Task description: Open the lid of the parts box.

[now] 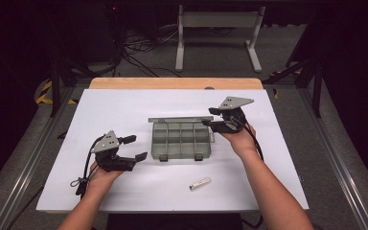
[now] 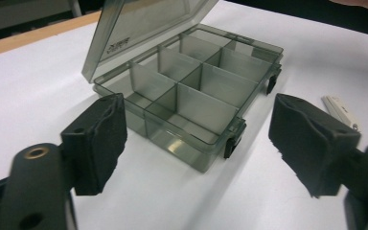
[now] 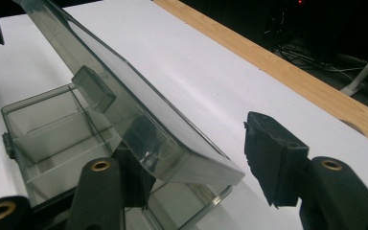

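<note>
A smoky, see-through compartment box (image 1: 181, 140) sits mid-table with its lid (image 1: 181, 119) raised at the far side. My left gripper (image 1: 138, 147) rests on the table just left of the box, open, with nothing between its pads. In the left gripper view the box (image 2: 196, 91) lies ahead beyond the left gripper (image 2: 196, 139). My right gripper (image 1: 208, 117) is at the lid's right end. In the right gripper view the lid (image 3: 124, 96) runs between the spread jaws of the right gripper (image 3: 203, 167). The left pad sits under the lid and the right pad stands clear of it.
A small white tube-like piece (image 1: 200, 184) lies near the table's front edge, right of centre, and also appears as the white piece (image 2: 340, 111) in the left gripper view. The white tabletop (image 1: 124, 105) has a wooden strip (image 1: 172, 83) along its far edge. Cables and a metal stand are on the floor beyond.
</note>
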`<state>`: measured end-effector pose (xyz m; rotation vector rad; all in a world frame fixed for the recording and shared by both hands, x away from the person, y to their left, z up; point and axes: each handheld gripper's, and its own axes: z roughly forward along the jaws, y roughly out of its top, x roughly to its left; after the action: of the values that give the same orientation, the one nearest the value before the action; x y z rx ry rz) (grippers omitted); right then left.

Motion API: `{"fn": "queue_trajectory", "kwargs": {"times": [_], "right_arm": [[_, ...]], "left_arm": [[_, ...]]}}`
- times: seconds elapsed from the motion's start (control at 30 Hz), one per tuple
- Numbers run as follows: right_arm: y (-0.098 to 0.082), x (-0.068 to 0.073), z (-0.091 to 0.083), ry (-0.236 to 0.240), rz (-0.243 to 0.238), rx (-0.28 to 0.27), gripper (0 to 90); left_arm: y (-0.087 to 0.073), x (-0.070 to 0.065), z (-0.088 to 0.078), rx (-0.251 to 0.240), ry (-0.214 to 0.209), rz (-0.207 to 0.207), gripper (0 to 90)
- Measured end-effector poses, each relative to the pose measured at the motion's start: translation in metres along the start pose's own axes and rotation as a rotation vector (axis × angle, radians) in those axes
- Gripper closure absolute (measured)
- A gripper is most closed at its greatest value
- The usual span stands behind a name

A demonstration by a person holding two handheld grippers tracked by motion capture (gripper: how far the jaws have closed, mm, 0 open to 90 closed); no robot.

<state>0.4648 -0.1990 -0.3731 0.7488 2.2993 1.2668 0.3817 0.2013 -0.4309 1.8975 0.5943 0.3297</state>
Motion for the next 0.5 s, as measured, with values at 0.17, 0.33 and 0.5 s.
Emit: {"fn": "queue_trajectory", "kwargs": {"times": [0.17, 0.33, 0.5], "right_arm": [[0.007, -0.006, 0.003, -0.01, -0.001, -0.002, 47.1], [0.012, -0.014, 0.009, 0.002, 0.004, -0.012, 51.4], [0.016, -0.022, 0.016, 0.005, 0.02, -0.021, 54.9]], "left_arm": [[-0.002, 0.002, -0.004, 0.0, 0.02, -0.001, 16.1], [-0.003, 0.002, -0.012, 0.004, 0.044, -0.008, 13.5], [-0.009, 0.001, -0.023, -0.01, 0.069, -0.02, 9.8]]}}
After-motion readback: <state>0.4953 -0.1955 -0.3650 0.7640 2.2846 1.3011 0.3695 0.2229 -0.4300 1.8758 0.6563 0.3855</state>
